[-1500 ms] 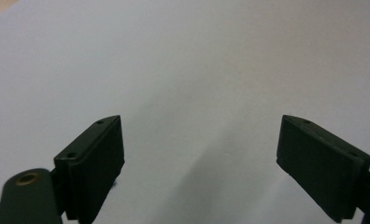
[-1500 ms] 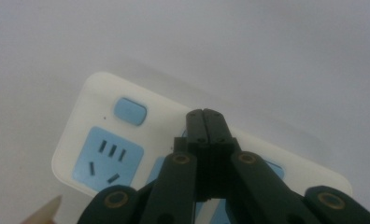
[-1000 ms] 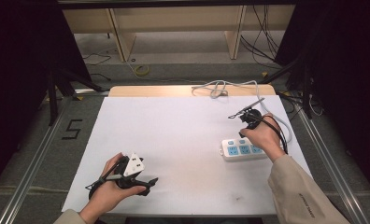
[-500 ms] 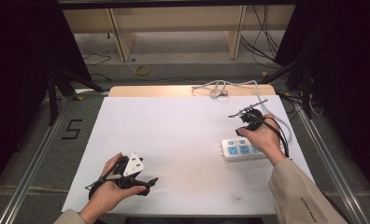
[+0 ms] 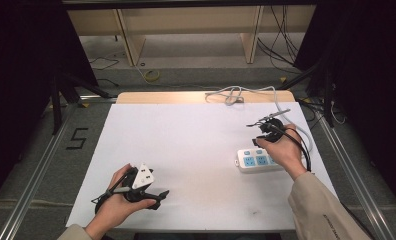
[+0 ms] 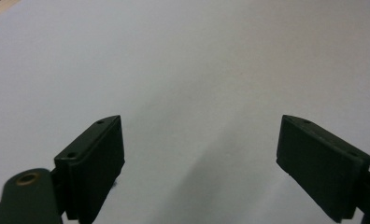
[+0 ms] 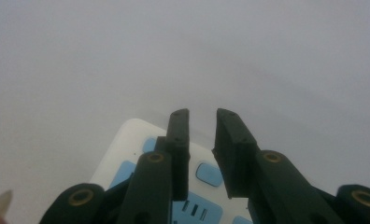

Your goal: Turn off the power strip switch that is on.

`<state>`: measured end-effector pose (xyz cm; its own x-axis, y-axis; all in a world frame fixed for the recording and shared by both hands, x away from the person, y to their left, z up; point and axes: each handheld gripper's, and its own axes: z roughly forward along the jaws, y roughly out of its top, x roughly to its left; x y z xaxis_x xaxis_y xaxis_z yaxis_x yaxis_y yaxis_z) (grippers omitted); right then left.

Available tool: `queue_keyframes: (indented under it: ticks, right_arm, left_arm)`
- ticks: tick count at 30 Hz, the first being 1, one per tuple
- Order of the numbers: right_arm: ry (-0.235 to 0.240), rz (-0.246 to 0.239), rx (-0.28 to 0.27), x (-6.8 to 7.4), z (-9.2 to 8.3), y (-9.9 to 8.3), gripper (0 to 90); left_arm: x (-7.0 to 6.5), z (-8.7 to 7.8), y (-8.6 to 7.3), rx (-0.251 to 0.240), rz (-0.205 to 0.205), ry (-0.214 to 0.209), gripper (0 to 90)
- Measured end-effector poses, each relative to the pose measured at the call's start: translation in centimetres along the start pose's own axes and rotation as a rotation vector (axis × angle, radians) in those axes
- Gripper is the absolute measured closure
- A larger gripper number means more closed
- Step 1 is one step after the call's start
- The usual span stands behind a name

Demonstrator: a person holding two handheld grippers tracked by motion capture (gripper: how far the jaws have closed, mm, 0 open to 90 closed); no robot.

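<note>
A white power strip (image 5: 258, 161) with blue sockets lies on the right of the white table (image 5: 196, 145). My right gripper (image 5: 259, 142) hovers just over its far end. In the right gripper view the jaws (image 7: 202, 116) stand a little apart above the power strip (image 7: 127, 140). They have just been opening and nothing is between them. My left gripper (image 5: 152, 192), with a grey three-cornered plate on top, rests near the front left edge. Its jaws (image 6: 202, 140) are spread wide over bare table.
A white cable (image 5: 236, 94) runs from the power strip around the right side to a loose tangle at the table's back edge. A black cable (image 5: 302, 150) trails over the right hand. Shelving and floor cables lie beyond the table.
</note>
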<state>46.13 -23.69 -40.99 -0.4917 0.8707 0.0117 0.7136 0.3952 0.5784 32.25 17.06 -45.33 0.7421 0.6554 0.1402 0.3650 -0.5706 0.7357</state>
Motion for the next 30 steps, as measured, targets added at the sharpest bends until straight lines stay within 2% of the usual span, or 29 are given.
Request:
queue_keyframes:
  ticks: [11,17,23,30]
  right_arm:
    - [0.006,-0.020,-0.065,0.5,-0.7,-0.3,69.4]
    - [0.039,-0.014,-0.101,0.7,-1.1,-1.0,65.9]
    - [0.051,-0.018,-0.118,0.9,-1.6,-1.6,60.9]
    - [0.068,-0.044,-0.134,1.3,-2.3,-2.3,55.6]
  left_arm:
    - [0.0,-0.1,0.0,0.000,-0.001,0.003,14.9]
    - [0.1,-0.1,0.0,0.001,-0.001,0.005,14.9]
    - [0.1,-0.1,0.0,0.000,-0.003,0.009,14.9]
    - [0.1,-0.1,-0.1,-0.001,-0.007,0.013,14.8]
